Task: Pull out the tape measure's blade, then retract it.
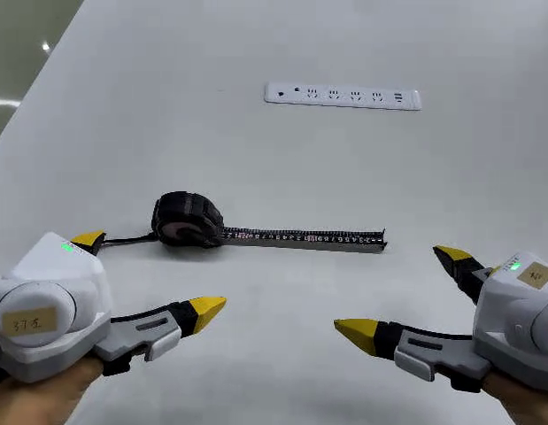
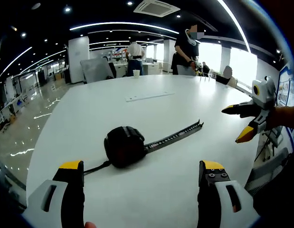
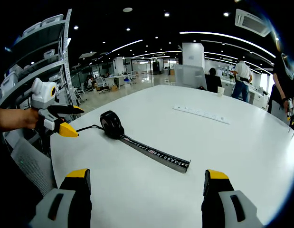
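Nearest you, your left claw (image 1: 150,272) and right claw (image 1: 399,290) both gape wide, holding nothing. Just beyond, at 11 o'clock, the tape measure (image 1: 187,220) lies on the tabletop (image 1: 256,159), its blade (image 1: 304,237) already drawn out toward 3 o'clock. Retracting it looks like what remains. Farther off, at 12 o'clock, lies a power strip (image 1: 343,96).

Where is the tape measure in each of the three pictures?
Head view: the tape measure lies left of centre, its blade running right.
Left gripper view: the tape measure sits near the middle, blade pointing to the upper right.
Right gripper view: the tape measure sits left of centre, blade running to the lower right.
Shared landmark: the white power strip lies beyond it in every view.
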Demonstrator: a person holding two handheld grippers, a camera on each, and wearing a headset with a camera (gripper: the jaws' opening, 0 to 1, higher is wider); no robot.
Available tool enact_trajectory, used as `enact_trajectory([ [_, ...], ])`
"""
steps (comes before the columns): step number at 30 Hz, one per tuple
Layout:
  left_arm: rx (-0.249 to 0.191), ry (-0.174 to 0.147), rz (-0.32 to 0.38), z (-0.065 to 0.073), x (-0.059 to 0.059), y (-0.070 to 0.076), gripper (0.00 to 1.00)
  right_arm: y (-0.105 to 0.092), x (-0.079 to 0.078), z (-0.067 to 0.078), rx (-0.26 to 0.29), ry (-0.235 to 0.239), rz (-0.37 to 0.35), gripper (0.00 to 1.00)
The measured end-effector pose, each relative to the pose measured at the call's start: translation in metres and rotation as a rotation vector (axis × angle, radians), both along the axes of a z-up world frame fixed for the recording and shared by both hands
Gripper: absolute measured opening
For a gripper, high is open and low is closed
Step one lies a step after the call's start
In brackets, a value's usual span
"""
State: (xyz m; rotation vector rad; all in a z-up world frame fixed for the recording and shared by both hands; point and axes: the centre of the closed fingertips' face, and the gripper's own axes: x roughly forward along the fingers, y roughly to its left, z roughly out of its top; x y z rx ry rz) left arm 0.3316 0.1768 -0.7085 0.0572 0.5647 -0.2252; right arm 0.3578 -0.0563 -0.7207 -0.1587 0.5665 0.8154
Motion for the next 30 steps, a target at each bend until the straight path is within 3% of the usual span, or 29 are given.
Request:
enact_trajectory([
  [7,0.013,-0.004,0.031,0.004,0.001,-0.004,0.99,0.009,-0.007,0.005,0.013,0.004,-0.013,0.99],
  [9,0.005,0.009,0.036,0.003,-0.001,-0.006,0.99,0.011,-0.008,0.006,0.016,0.008,-0.015,0.99],
  [30,0.010,0.026,0.060,0.001,-0.008,-0.014,0.99,0.012,-0.009,0.008,0.017,0.004,-0.035,0.99],
])
